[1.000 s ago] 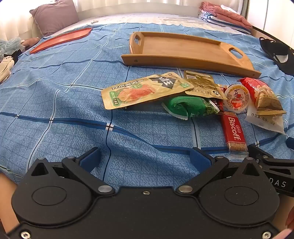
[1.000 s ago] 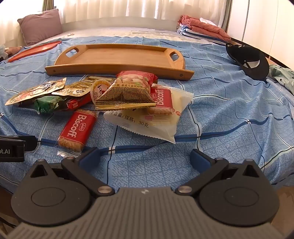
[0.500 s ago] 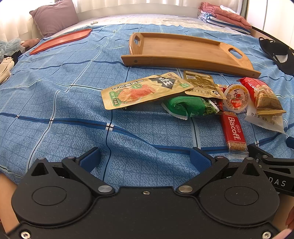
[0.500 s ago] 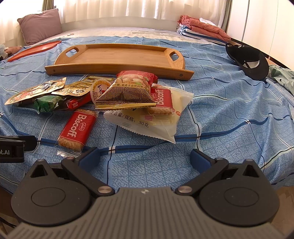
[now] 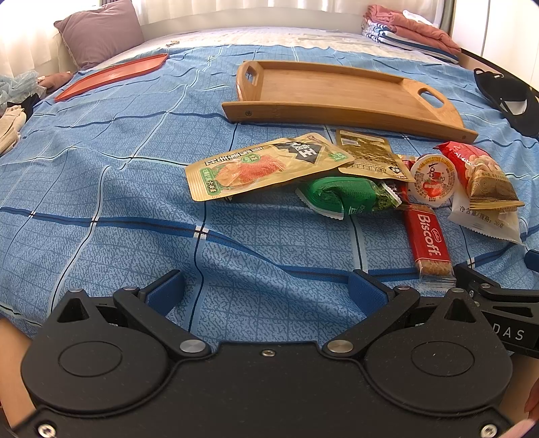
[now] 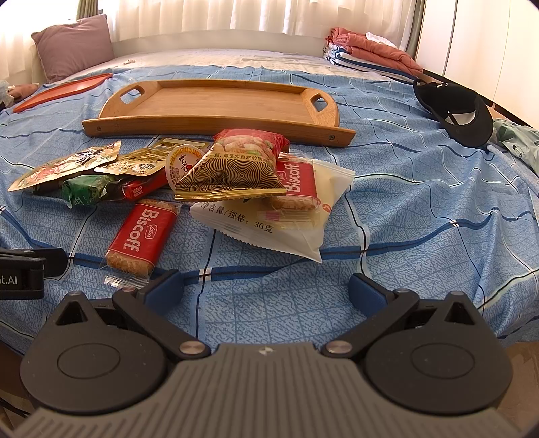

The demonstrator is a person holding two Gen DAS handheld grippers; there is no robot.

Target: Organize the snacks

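Observation:
A pile of snacks lies on the blue checked bedspread in front of an empty wooden tray. It holds a gold pouch, a green pack, a red Biscoff bar, a round jelly cup, a red-and-gold nut bag, a second Biscoff and a white sachet. My left gripper is open and empty, low at the bed's near edge, left of the pile. My right gripper is open and empty, just short of the white sachet.
A red flat tray and a purple pillow lie at the back left. Folded clothes sit at the back right. A black cap lies to the right of the wooden tray.

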